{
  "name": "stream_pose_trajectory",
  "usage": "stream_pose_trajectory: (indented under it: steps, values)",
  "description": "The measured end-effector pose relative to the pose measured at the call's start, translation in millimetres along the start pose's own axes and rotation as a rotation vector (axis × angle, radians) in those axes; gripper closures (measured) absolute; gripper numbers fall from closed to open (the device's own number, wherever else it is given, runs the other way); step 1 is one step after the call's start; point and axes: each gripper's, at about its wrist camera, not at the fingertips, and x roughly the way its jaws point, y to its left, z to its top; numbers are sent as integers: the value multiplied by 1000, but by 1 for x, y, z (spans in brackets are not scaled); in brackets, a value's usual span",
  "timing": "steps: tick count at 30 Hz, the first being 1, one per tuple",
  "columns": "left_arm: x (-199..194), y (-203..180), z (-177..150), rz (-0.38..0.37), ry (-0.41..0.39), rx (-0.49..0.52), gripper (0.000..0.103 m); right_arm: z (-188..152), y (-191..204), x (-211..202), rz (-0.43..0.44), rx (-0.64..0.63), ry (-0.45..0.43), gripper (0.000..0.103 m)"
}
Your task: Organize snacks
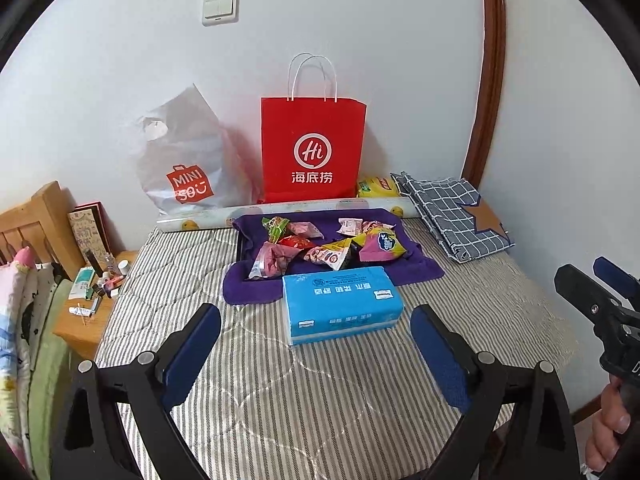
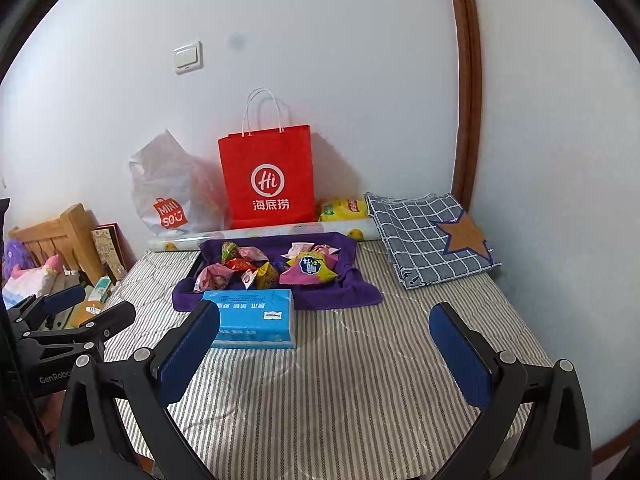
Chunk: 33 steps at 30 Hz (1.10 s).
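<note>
Left tool [image 1: 316, 344]: fingers spread wide, nothing between them; held above the striped bed cover [image 1: 320, 392], aimed at the tissue pack.
Right tool [image 2: 324, 344]: also spread wide and empty; over the same bed cover, nearer the right side. Seen from the left wrist view at the right edge, with a hand [image 1: 612, 428] on its grip.
Snacks [image 1: 320, 246]: loose pile of small wrapped packets, pink, red, green, yellow and one purple-and-yellow bag, lying on the purple towel.
Purple towel [image 1: 416, 270]: spread over a dark tray near the far side of the bed; its edges hang past the tray.
Tissue pack [image 1: 342, 304]: blue, lying flat, touching the towel's near edge, between tools and snacks.
Red paper bag [image 1: 312, 148]: upright against the wall behind the towel.
Grey plastic bag [image 1: 188, 164]: leaning just left of the red bag.
Checked cloth [image 1: 452, 216]: folded, star patch, at the right of the towel.
Nightstand [image 1: 86, 320]: left of bed, cluttered with small tubes and bottles.
</note>
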Motion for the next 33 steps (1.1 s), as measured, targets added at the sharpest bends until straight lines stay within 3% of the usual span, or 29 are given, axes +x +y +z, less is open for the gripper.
stream_pose_trajectory:
  steps: [33]
  values:
    - [-2, 0, 0, 3, -2, -2, 7, 3, 7, -11, 8, -12, -22, 0]
